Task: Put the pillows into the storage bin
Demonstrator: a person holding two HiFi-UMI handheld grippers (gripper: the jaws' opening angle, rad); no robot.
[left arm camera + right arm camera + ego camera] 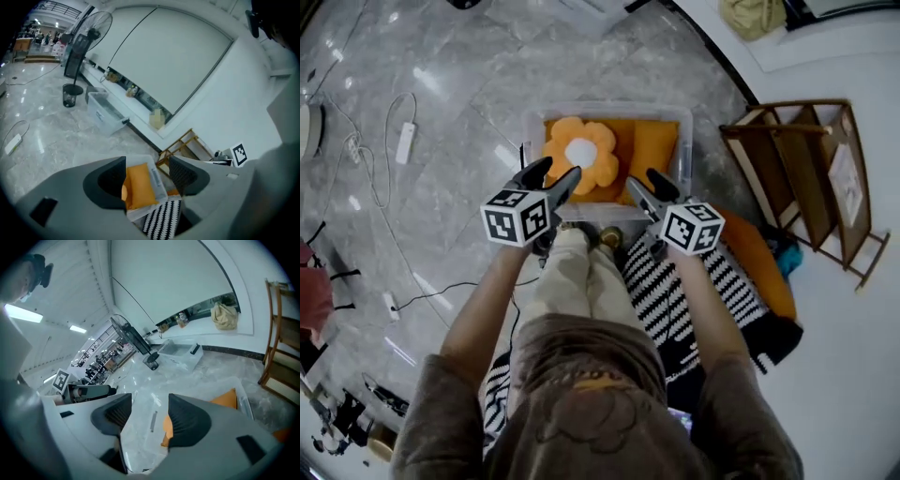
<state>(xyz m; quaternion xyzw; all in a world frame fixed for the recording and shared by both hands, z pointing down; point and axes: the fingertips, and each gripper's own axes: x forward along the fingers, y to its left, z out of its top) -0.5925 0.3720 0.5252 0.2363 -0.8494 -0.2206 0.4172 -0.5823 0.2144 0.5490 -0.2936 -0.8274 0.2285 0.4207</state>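
I hold both claws above the clear storage bin, which sits on the grey marble floor in the upper middle of the head view. My left claw stands about half open with nothing between its pads. In its own view I look through the gap down at the bin and the plain orange pillow lying in its right half. My right claw is likewise partway open and empty, its gap framing the bin's wall and the floor. A flower-shaped pillow, orange with a white centre, lies in the bin's left half, overlapping the plain one. Below the bin, a black-and-white striped cloth lies under my legs, with another orange cushion just beside it at the right.
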